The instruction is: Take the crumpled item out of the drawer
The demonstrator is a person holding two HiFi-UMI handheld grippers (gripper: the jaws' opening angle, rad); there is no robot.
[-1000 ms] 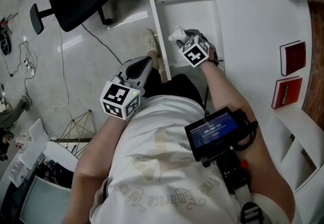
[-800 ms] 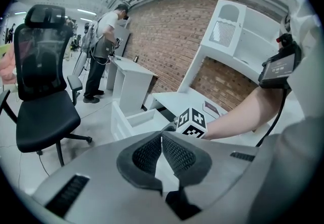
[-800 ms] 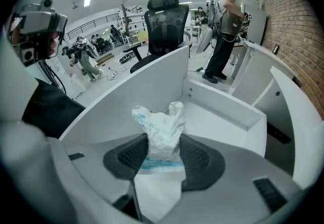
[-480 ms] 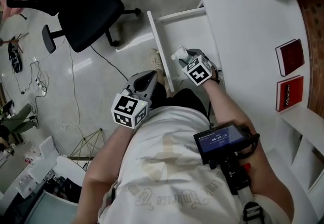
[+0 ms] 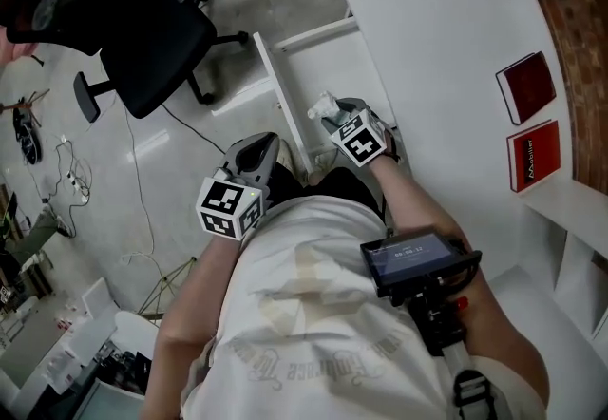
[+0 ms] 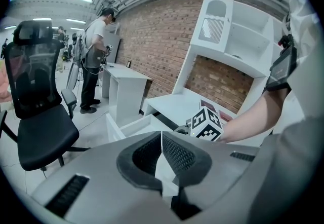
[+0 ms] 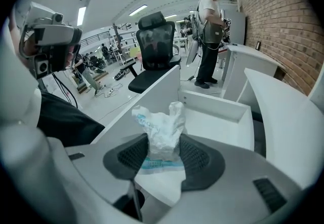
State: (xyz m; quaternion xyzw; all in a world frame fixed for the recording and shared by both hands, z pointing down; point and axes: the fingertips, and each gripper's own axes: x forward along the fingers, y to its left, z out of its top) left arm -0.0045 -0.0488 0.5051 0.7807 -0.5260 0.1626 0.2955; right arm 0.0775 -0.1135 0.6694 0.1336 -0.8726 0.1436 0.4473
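My right gripper (image 7: 163, 154) is shut on a crumpled white plastic wrapper (image 7: 160, 127) with blue print, which sticks up from between the two black pads. In the head view the same wrapper (image 5: 324, 108) pokes out ahead of the right gripper (image 5: 334, 119), just above the near end of the open white drawer (image 5: 328, 62). The drawer's inside (image 7: 223, 116) looks bare in the right gripper view. My left gripper (image 5: 258, 158) hangs left of the drawer front, near my waist. Its jaws meet with nothing between them (image 6: 162, 157).
A white desk (image 5: 446, 76) spreads right of the drawer, with two red booklets (image 5: 524, 85) at its far right. A black office chair (image 5: 152, 38) stands on the floor to the left. Cables trail over the floor (image 5: 57, 124). A person (image 6: 96, 61) stands by another desk far off.
The right gripper, still holding the wrapper, has drawn back toward my body along the drawer. The left gripper has stayed beside the drawer front. My head view has shifted.
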